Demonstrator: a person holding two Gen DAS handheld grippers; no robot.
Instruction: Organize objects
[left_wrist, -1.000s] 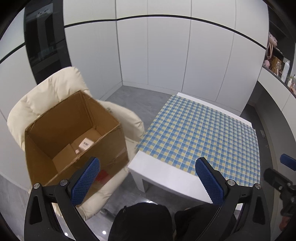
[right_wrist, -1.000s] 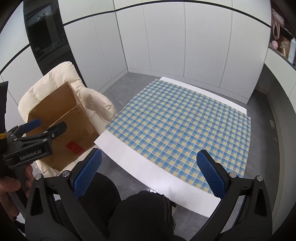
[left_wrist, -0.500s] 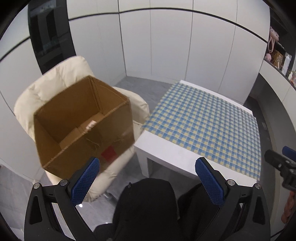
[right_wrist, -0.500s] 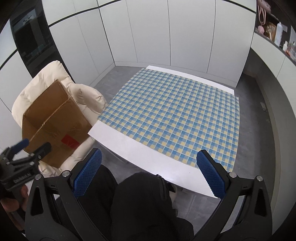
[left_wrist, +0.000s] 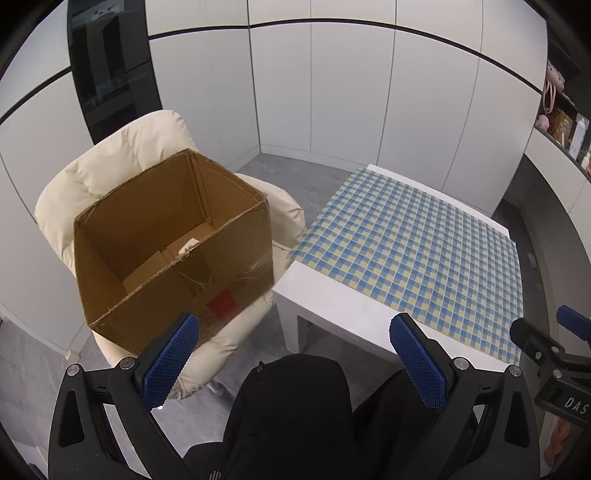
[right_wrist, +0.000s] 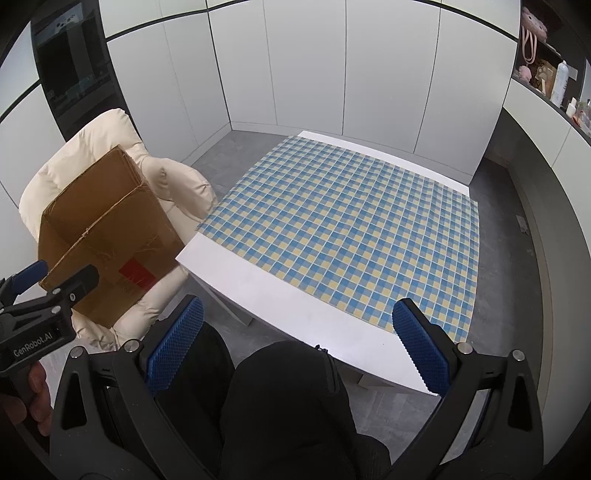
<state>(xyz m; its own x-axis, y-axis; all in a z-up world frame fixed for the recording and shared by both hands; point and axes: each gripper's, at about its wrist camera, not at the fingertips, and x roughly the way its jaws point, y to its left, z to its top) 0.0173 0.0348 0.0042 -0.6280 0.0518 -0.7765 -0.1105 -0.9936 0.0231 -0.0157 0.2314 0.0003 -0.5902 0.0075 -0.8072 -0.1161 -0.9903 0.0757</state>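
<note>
Cardboard box (left_wrist: 173, 251) sits open-topped on the cream armchair (left_wrist: 110, 173), tilted, one corner toward the white table (left_wrist: 332, 314). Inside, only its bottom flaps and a small white label show. A red sticker marks its near wall. The checked cloth (right_wrist: 343, 229) covers most of the tabletop and lies bare. Both the left gripper (left_wrist: 295, 363) and the right gripper (right_wrist: 299, 347) hang spread wide, holding nothing, above the person's dark-clothed knees (right_wrist: 288, 398), well apart from the box.
</note>
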